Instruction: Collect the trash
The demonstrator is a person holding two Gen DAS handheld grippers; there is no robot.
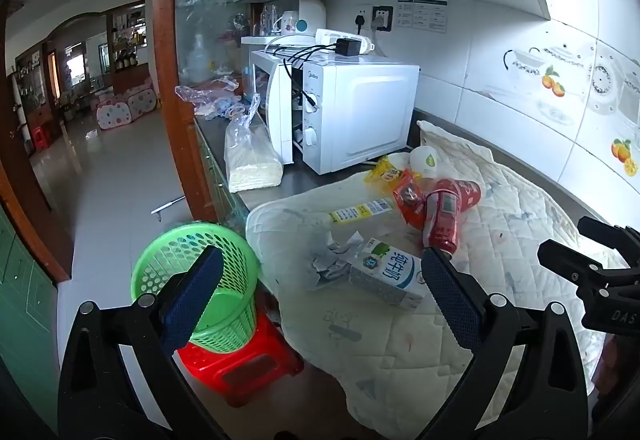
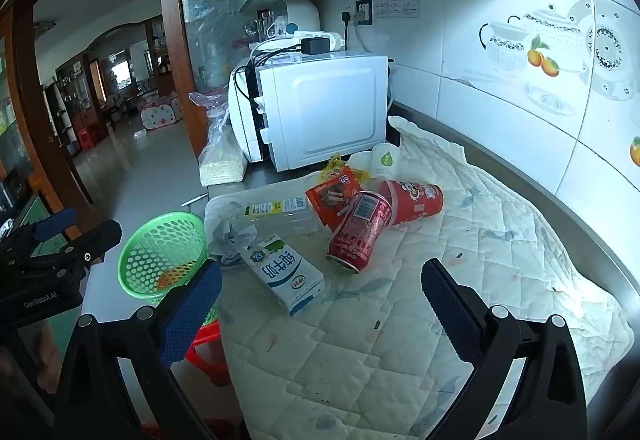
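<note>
bin: green basket (image 2: 162, 256) lower left, on stool below worktop edge, easy drop
trash: milk carton (image 2: 286, 274) centre, nearest
fingers: both grippers apart, empty

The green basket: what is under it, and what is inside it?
The green basket stands on a red stool. Inside, something orange shows at the bottom; what it is cannot be told, and the rest of the bottom is hidden.

White microwave (image 1: 344, 111) on counter; red stool (image 1: 240, 368) below.
</note>
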